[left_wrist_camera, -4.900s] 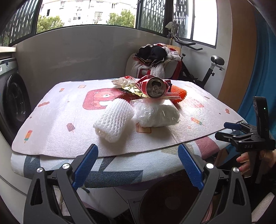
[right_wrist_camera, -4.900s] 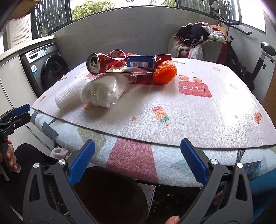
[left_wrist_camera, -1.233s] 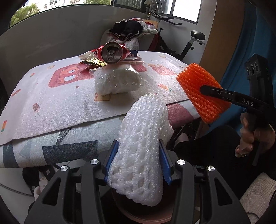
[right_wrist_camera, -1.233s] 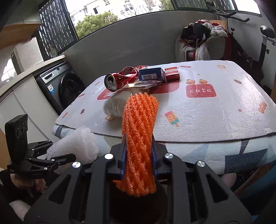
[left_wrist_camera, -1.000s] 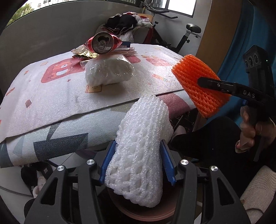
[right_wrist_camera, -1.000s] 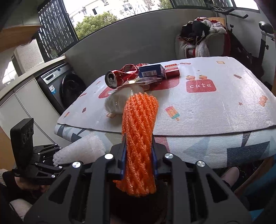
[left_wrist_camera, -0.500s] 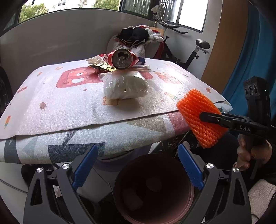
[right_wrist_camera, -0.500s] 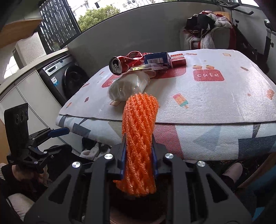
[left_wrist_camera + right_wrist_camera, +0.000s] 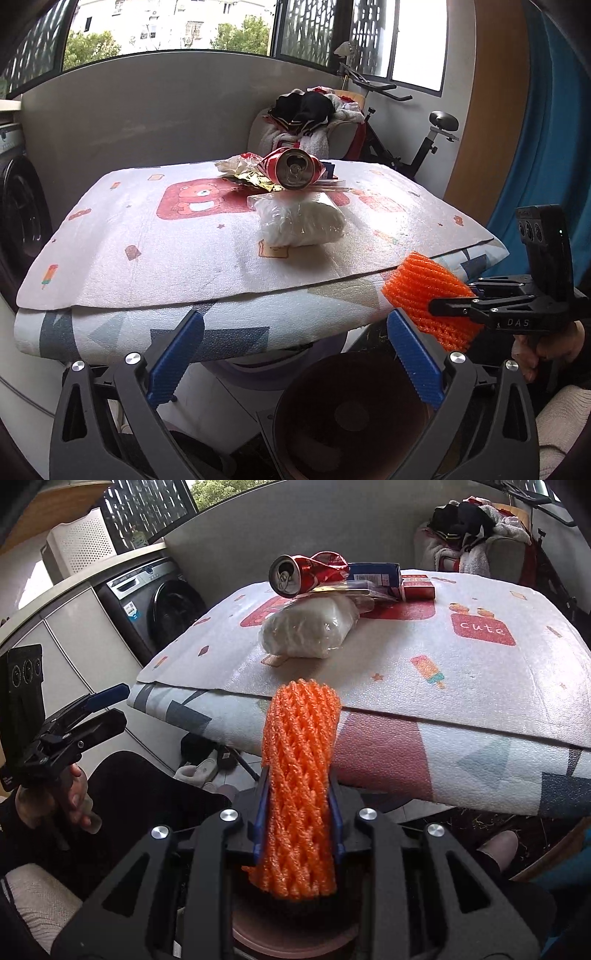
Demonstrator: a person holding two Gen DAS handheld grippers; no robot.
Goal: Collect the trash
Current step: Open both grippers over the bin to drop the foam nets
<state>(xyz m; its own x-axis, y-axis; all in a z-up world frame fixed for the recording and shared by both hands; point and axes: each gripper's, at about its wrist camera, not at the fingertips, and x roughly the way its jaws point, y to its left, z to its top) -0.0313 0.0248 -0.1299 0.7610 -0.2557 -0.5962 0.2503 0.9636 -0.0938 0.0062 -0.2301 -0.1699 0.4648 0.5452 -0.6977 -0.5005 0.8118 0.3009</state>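
My left gripper [image 9: 293, 315] has nothing between its wide, still opening jaws and hangs over a dark round bin [image 9: 332, 376] below the table's front edge. My right gripper [image 9: 297, 775] holds an orange foam net [image 9: 299, 775] upright over the bin's rim [image 9: 295, 938]. Its jaws are opening, but the pads still touch the net. In the left wrist view, the orange foam net [image 9: 424, 299] and right gripper [image 9: 443, 306] are at the right. On the table lie a crushed red can [image 9: 295, 171], a clear bag of white stuff [image 9: 301, 221] and wrappers [image 9: 255, 181].
A blue box [image 9: 373, 574] and a small red box [image 9: 417, 585] sit behind the can. A washing machine [image 9: 159, 598] stands on the left, and a chair piled with clothes [image 9: 306, 114] and an exercise bike [image 9: 424, 147] behind the table. Slippers [image 9: 199, 771] lie underneath.
The white foam net has left my left gripper, whose jaws have spread wide, and that gripper has lifted. My right gripper has sunk toward the bin with the orange net.
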